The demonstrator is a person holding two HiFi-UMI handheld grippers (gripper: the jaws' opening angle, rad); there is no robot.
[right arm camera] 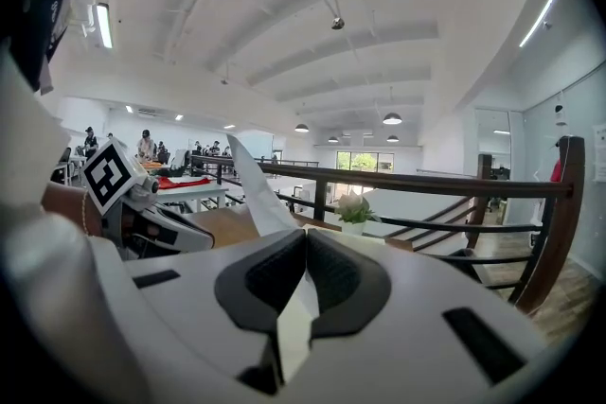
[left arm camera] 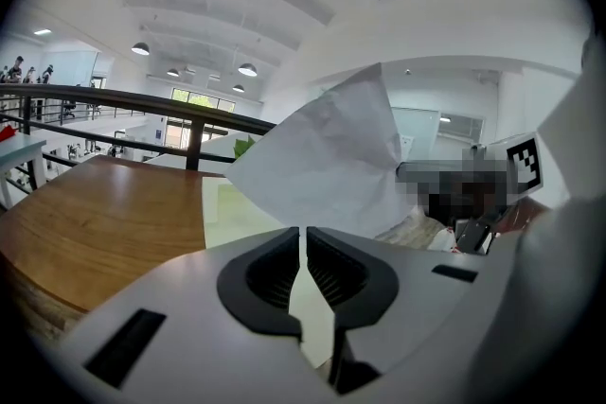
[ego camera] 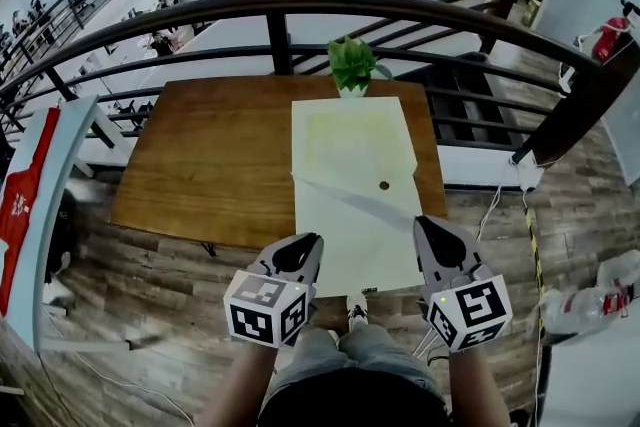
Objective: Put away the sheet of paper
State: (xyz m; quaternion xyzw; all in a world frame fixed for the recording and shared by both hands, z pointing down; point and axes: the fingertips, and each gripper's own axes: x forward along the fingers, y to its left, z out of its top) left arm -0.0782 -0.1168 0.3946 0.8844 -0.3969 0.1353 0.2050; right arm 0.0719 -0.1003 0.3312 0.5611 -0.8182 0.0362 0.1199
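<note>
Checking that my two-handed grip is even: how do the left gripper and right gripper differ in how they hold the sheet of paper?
The left gripper pinches the near left corner of the sheet of paper; the right gripper pinches its near right corner. In the left gripper view the paper rises as a broad flap, while in the right gripper view it shows as a narrow sliver leaning left. Both are shut on the paper.

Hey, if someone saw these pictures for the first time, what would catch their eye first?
The large white sheet of paper on the brown wooden table, its near end pinched by the left gripper and the right gripper, both shut on it. Next, the small green potted plant at the table's far edge, by the dark railing.
</note>
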